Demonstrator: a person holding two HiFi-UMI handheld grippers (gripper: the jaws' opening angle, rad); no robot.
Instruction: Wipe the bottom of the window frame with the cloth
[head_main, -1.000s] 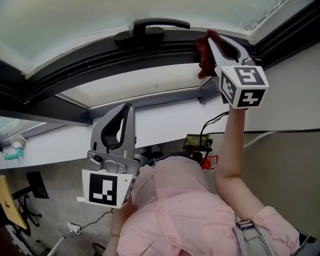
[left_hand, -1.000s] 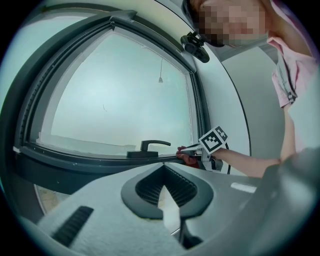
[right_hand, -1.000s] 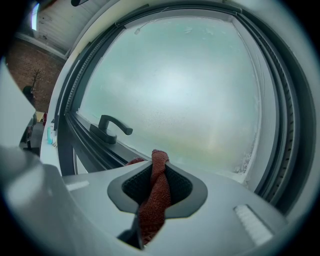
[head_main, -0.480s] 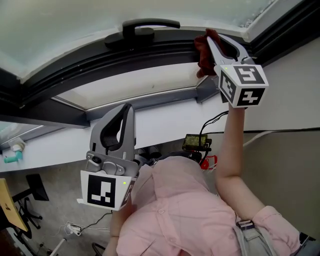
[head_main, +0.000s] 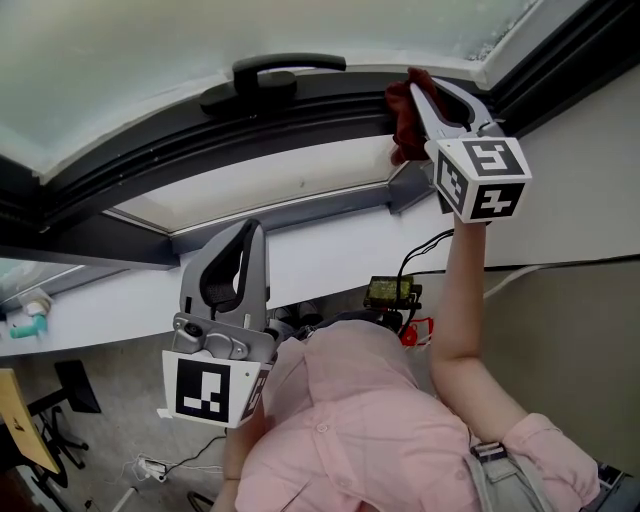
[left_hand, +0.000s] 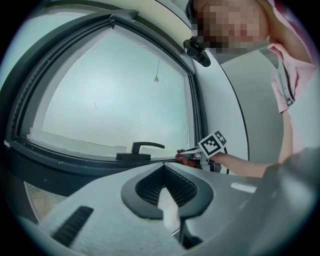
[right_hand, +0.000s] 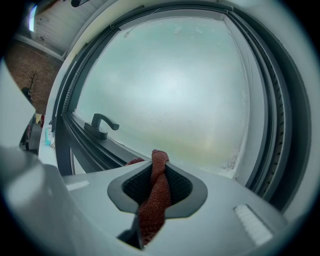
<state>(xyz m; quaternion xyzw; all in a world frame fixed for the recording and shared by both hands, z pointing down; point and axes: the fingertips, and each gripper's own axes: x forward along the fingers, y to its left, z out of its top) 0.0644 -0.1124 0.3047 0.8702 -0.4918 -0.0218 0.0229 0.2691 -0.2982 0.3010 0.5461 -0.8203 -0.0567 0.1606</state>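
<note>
Jaws of right gripper (head_main: 420, 85) clamp nubbly red cloth (right_hand: 155, 195) — at dark window frame (head_main: 200, 150); left gripper (head_main: 255, 230) jaws together.

Coarse woven cloth (right_hand: 156, 192); frosted matt window glass (right_hand: 175, 90); smooth dark frame (head_main: 250, 125).

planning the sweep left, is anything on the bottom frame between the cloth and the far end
Yes: the window handle sticks up from the bottom frame, left of the red cloth that the right gripper presses at the right corner. Nothing else visible lies along that frame.
</note>
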